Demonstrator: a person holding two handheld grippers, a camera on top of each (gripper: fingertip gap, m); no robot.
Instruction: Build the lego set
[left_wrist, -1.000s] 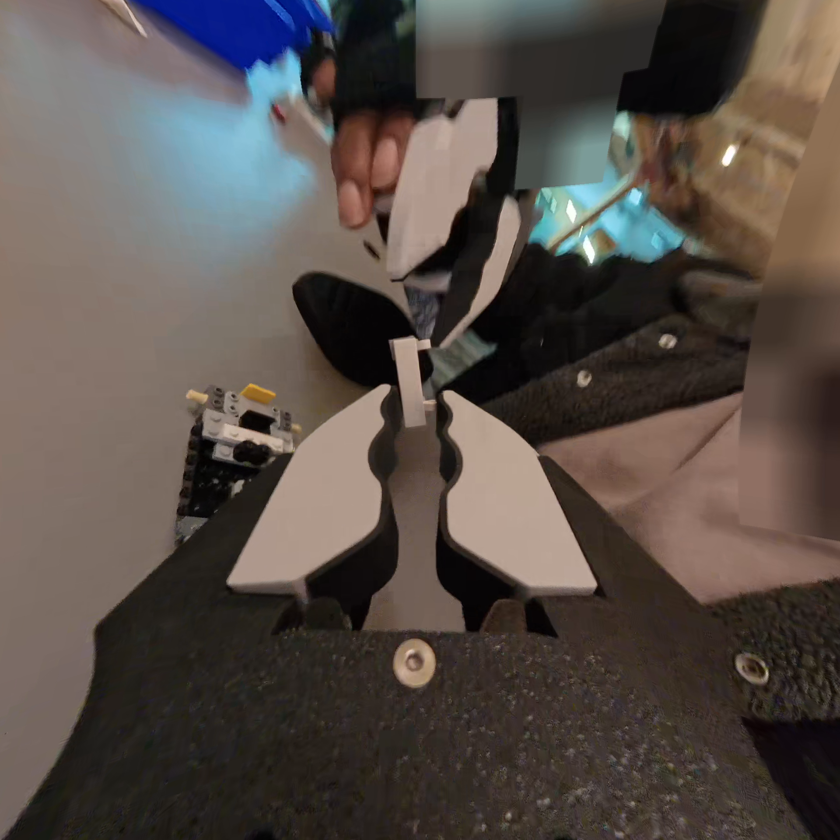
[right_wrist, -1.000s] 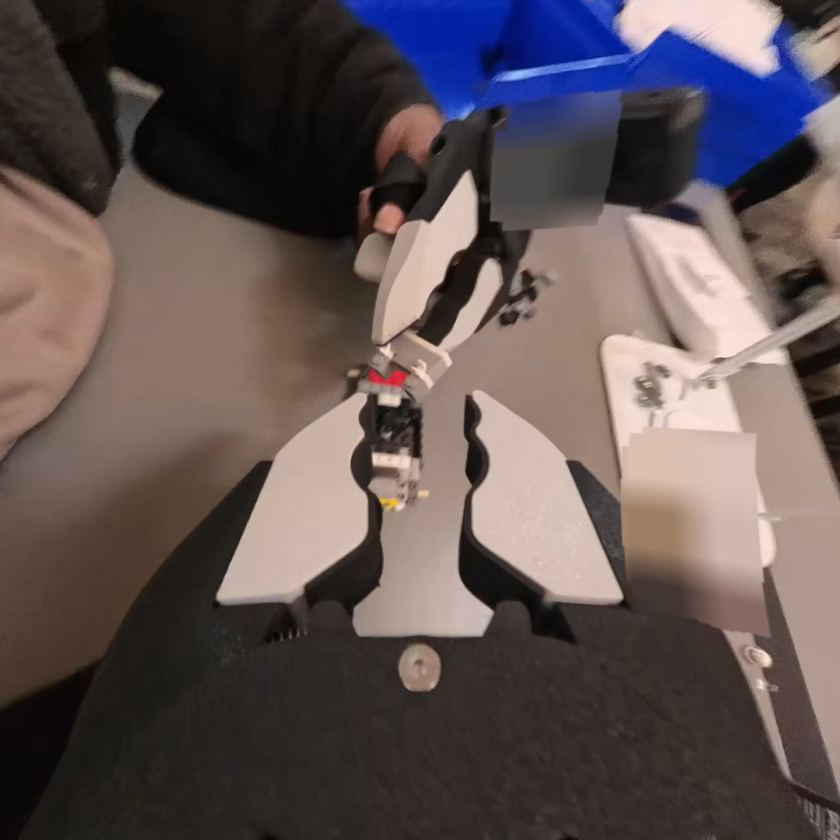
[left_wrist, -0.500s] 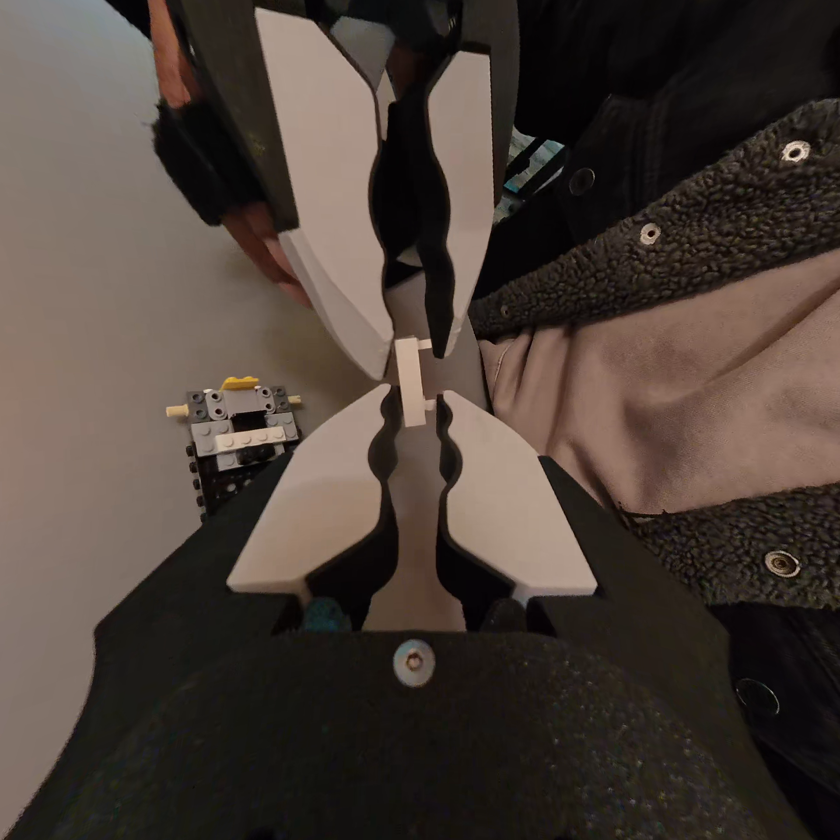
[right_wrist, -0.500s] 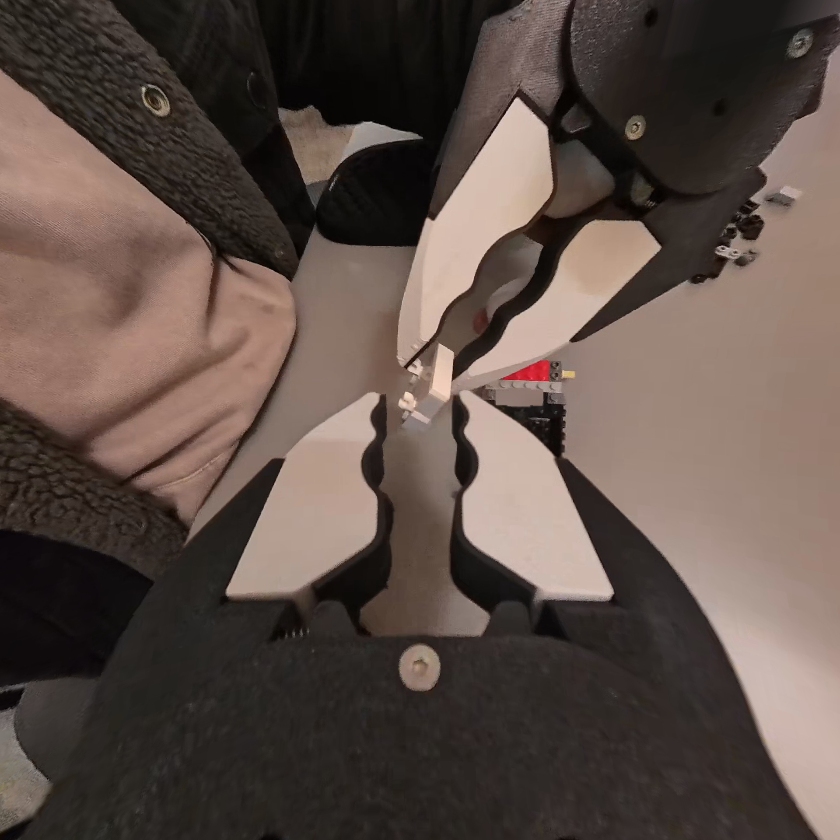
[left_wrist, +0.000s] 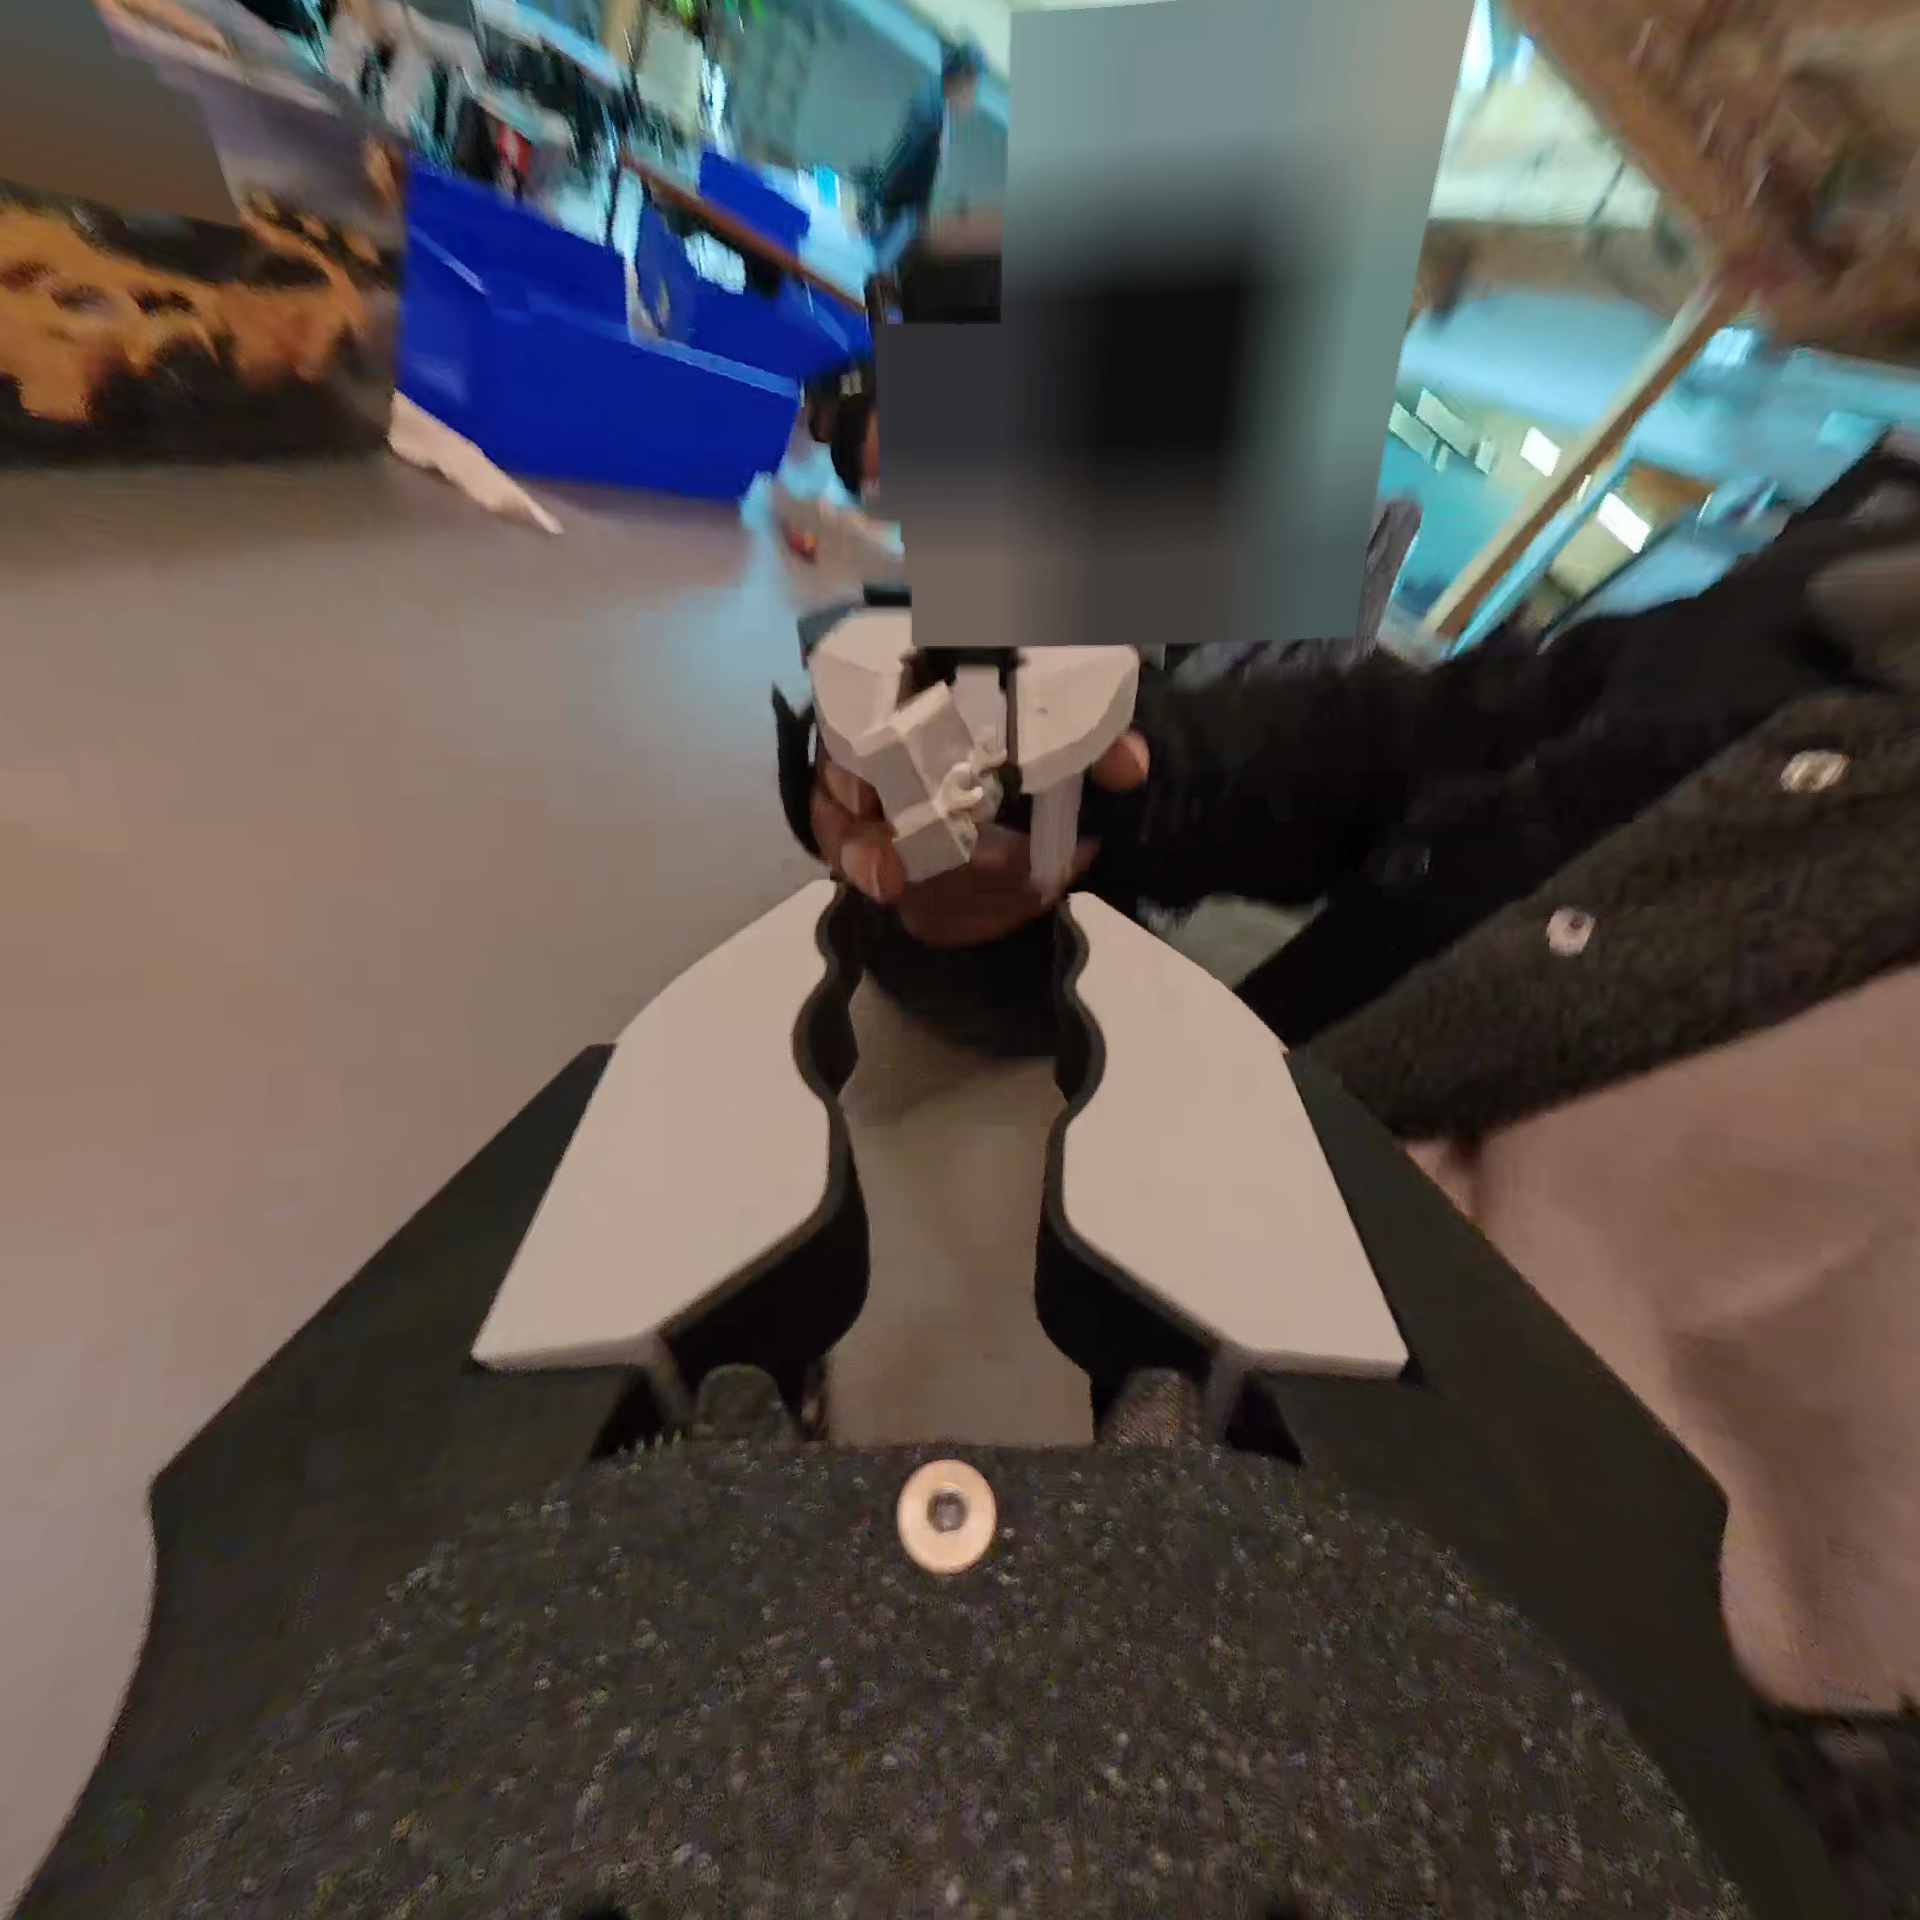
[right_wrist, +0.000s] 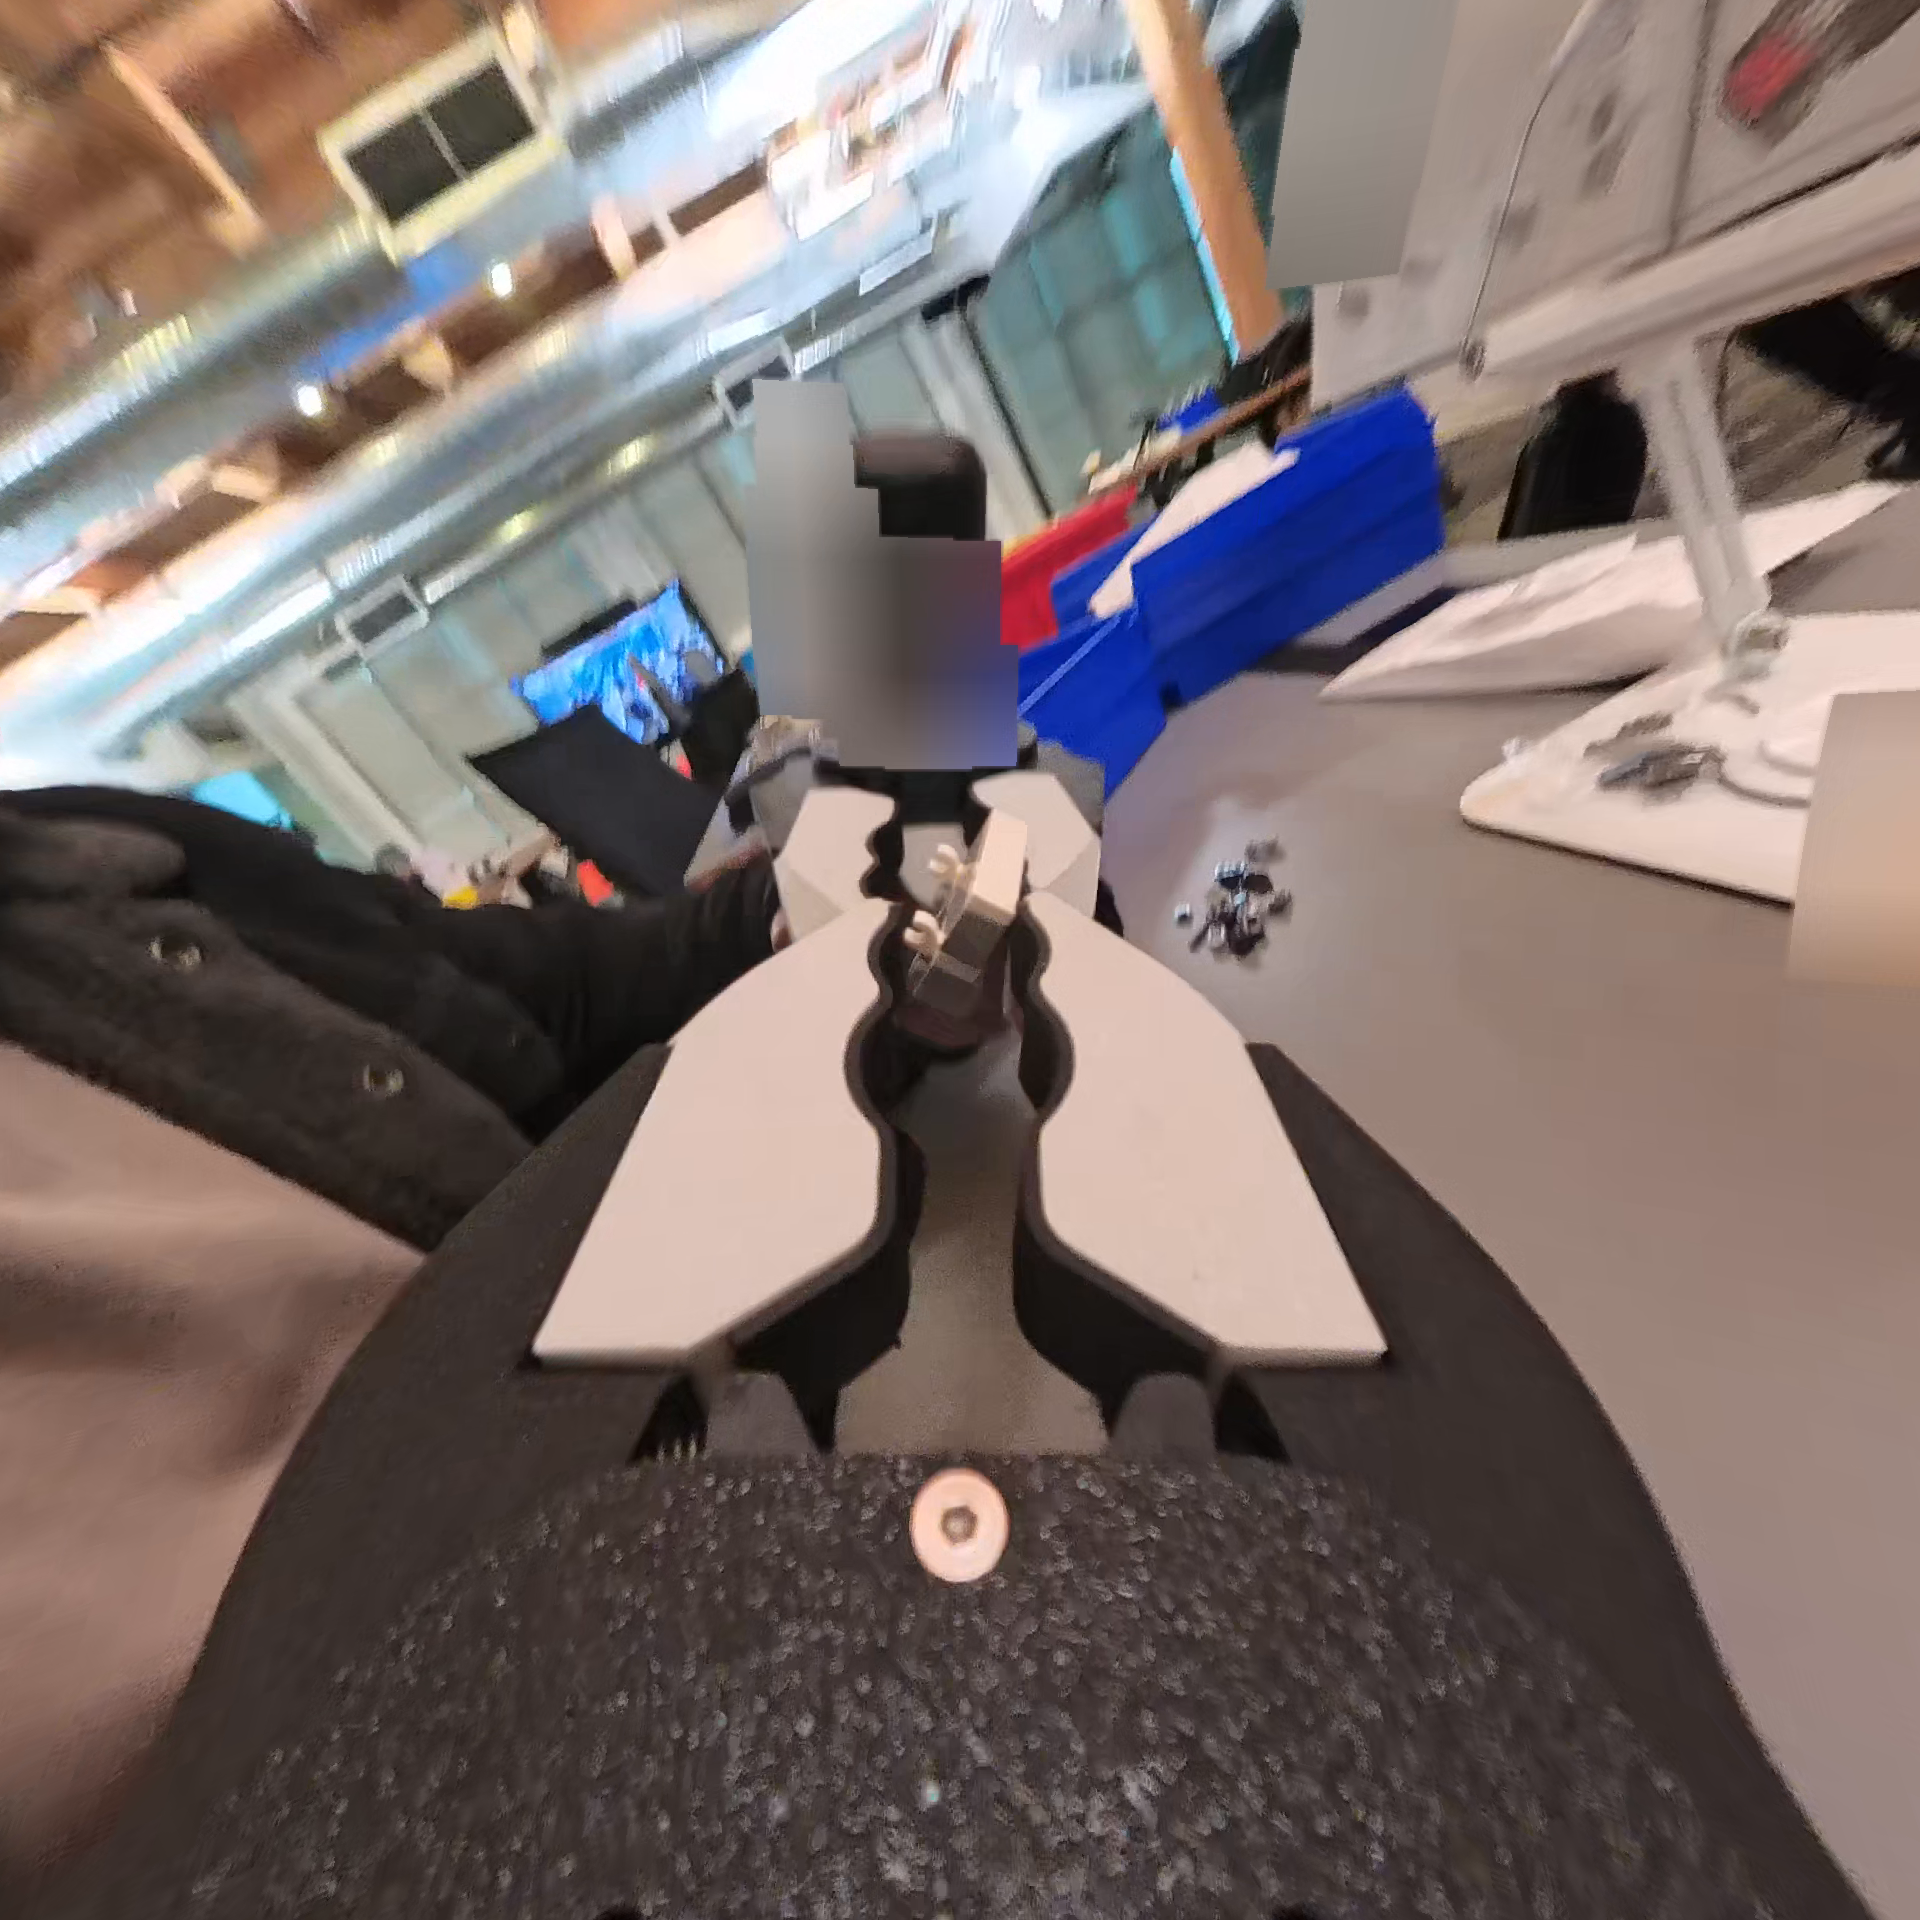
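Both grippers are raised above the grey table (left_wrist: 312, 831) and face each other tip to tip. My right gripper (right_wrist: 954, 920) is shut on a small white lego piece (right_wrist: 982, 894) with clips on its side. The piece also shows in the left wrist view (left_wrist: 925, 800), held in the far right gripper (left_wrist: 977, 748). My left gripper (left_wrist: 953, 909) is open and empty, its tips just short of that piece. The partly built lego model is not in view.
A small pile of dark loose lego parts (right_wrist: 1236, 904) lies on the table to the right, beside a white tray (right_wrist: 1662, 831) and a stand holding a booklet (right_wrist: 1683, 208). Blue bins (left_wrist: 592, 395) stand at the back. A person's jacket (left_wrist: 1558, 935) is close by. My two grippers' fingertips are within a few centimetres of each other.
The left gripper has opened and let go of the white piece, which now sits in the right gripper. Both grippers have tilted up and the model has left the views.
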